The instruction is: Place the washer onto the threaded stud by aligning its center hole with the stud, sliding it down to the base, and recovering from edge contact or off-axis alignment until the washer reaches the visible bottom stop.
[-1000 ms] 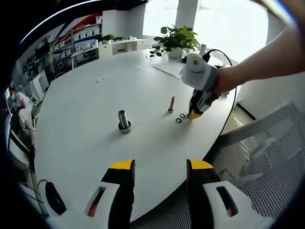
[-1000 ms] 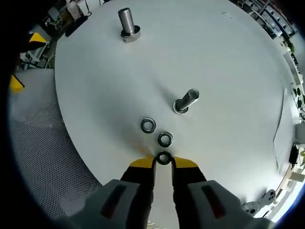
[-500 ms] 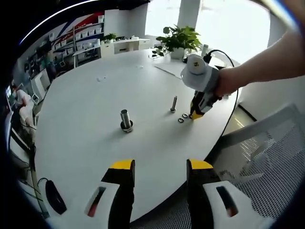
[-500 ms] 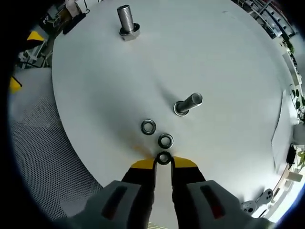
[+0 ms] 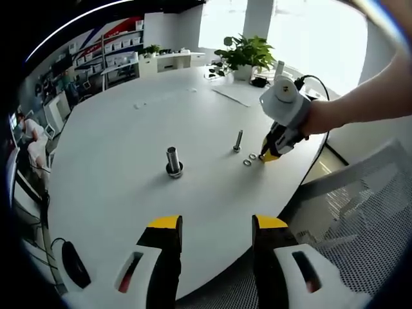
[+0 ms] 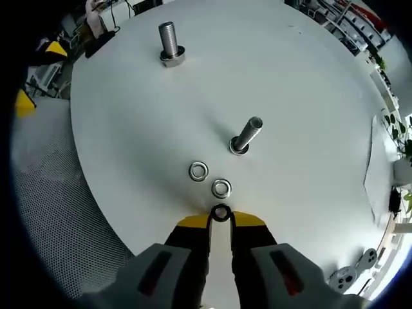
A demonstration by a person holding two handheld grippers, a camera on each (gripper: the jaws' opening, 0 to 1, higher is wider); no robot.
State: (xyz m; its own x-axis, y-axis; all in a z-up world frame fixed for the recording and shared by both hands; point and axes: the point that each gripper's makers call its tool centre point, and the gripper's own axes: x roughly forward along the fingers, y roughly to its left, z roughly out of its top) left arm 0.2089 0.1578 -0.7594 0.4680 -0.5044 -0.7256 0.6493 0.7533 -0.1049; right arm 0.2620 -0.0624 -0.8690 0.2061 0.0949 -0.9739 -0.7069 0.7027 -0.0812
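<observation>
In the right gripper view a dark washer (image 6: 220, 213) sits pinched between the yellow tips of my right gripper (image 6: 220, 219), low over the white table. Two loose washers (image 6: 198, 171) (image 6: 221, 188) lie just beyond it. Past them a thin threaded stud (image 6: 244, 136) stands upright. A thicker bolt (image 6: 170, 44) stands further off. In the left gripper view my left gripper (image 5: 212, 226) hangs open over the table's near edge with nothing between its fingers. The same view has the right gripper (image 5: 268, 156) held by a hand beside the thin stud (image 5: 238, 140) and the loose washers (image 5: 247, 163).
The round white table (image 5: 116, 141) has its edge close behind the right gripper. A mesh chair (image 5: 360, 219) stands at the right. A plant (image 5: 244, 55), a cable and papers sit at the far side. The thick bolt (image 5: 173, 161) stands mid-table.
The right gripper view has tilted a little, so the stud looks more upright. The washer stays at the right gripper's tips. The loose washers and both studs have not moved.
</observation>
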